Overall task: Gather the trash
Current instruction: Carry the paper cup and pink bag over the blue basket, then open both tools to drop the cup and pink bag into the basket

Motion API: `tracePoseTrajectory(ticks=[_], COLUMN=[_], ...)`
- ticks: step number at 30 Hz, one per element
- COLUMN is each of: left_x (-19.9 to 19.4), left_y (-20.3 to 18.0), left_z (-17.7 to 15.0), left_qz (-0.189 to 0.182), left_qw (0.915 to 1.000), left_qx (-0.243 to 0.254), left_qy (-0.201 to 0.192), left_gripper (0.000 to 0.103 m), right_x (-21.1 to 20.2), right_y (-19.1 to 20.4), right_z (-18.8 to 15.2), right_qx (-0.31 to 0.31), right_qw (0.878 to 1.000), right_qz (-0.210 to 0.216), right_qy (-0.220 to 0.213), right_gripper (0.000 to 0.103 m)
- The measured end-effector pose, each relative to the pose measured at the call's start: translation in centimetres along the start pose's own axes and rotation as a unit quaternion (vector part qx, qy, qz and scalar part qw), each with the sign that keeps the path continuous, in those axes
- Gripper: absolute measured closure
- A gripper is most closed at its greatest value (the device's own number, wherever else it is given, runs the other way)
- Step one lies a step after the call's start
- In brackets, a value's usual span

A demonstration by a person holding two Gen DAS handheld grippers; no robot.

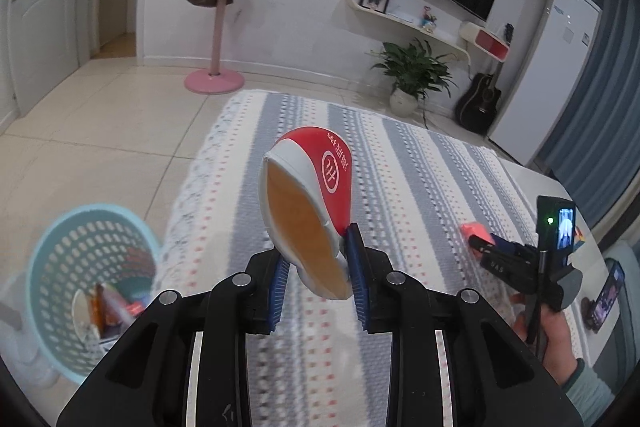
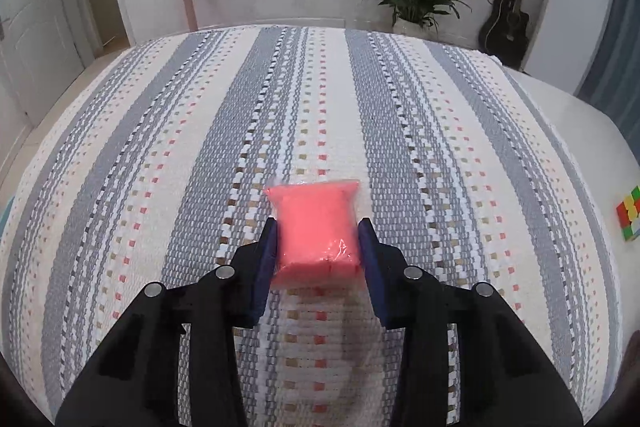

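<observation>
My left gripper (image 1: 316, 251) is shut on a squashed red and white paper cup (image 1: 308, 203) and holds it up above the striped tablecloth (image 1: 400, 163). A light blue perforated trash basket (image 1: 86, 279) stands on the floor at the lower left, with some wrappers inside. My right gripper (image 2: 318, 227) has its blue pads on both sides of a pink plastic-wrapped packet (image 2: 318, 227) that lies on the cloth. The right gripper also shows in the left wrist view (image 1: 480, 243), next to the pink packet (image 1: 470, 231).
A colour cube (image 2: 630, 219) lies at the table's right edge. A pink coat stand (image 1: 216, 27) with bags, a potted plant (image 1: 412, 75), a guitar (image 1: 480, 103) and a white fridge (image 1: 552, 67) stand by the far wall. A phone (image 1: 608, 295) rests at the far right.
</observation>
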State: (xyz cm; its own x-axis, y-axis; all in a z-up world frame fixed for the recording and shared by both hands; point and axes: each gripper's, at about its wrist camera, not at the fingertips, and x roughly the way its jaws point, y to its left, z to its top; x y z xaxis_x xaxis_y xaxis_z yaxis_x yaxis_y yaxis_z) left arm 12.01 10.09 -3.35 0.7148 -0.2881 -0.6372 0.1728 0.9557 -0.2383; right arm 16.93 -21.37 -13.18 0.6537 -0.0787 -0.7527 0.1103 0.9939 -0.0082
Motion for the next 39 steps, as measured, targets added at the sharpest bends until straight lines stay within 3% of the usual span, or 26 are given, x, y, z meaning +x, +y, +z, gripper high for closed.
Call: tracePoseTrajectory(ticks=[3,6,11,16,21,26,32,36,39], left_x=[-1.0,-2.4,-6.0,-8.7,-9.3,-8.1,-6.0,-5.5,-5.7], left_y=[1.3,3.0,7.5,12.9,18.0,21.6,24.1,24.5,24.4], left_z=[-0.3,-0.2,0.6,0.3,-0.8,-2.5,-4.0,-4.3,-4.3], left_qz=[-0.003,0.006,0.031,0.088,0.124,0.153,0.151,0.154,0.158], left_qw=[0.9997,0.9989,0.9934,0.9847,0.9742,0.9667,0.9628,0.9631,0.9621], left_qx=[-0.023,-0.044,-0.093,-0.129,-0.177,-0.204,-0.221,-0.215,-0.217], left_qy=[-0.003,-0.018,-0.06,-0.078,-0.065,-0.015,0.039,0.049,0.048], left_gripper=[0.077,0.077,0.077,0.077,0.077,0.077,0.076,0.073,0.058], right_x=[-1.3,-4.1,-9.9,-13.9,-14.6,-13.0,-10.1,-8.6,-8.3], right_y=[1.0,4.3,12.3,21.2,29.0,35.2,38.5,38.9,39.0], right_z=[0.2,1.4,3.8,4.6,3.2,0.6,-1.4,-1.4,-1.6], right_qx=[0.009,-0.014,-0.072,-0.128,-0.171,-0.197,-0.202,-0.188,-0.182], right_qw=[1.0,0.998,0.986,0.966,0.949,0.939,0.936,0.937,0.937], right_qz=[0.023,0.047,0.103,0.174,0.238,0.273,0.286,0.293,0.298], right_qy=[-0.013,-0.044,-0.109,-0.139,-0.119,-0.075,-0.023,0.002,0.011], right_gripper=[0.067,0.068,0.068,0.068,0.068,0.068,0.068,0.066,0.064])
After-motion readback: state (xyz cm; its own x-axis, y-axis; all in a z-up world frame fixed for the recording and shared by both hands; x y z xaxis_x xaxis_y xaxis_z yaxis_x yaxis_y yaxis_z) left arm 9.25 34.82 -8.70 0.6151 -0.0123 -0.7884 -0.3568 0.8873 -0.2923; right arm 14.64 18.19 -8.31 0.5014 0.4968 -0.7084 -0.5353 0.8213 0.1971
